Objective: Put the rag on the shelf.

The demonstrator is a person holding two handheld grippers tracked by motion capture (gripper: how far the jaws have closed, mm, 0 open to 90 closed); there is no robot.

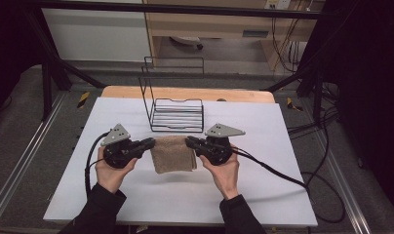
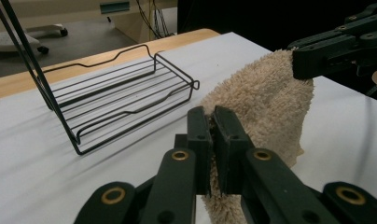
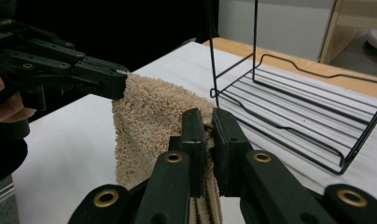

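Beige terry towel [image 1: 173, 153] hangs folded, both upper corners pinched, above the table.

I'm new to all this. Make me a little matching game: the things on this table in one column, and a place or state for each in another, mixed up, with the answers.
Things:
1. towel
2. wire rack
3. left gripper
4. right gripper

Places or states:
A. clamped on the towel's left corner
B. black, standing behind the towel
C. beige, held up between two grippers
D. clamped on the towel's right corner

Pairs: 1-C, 2-B, 3-A, 4-D
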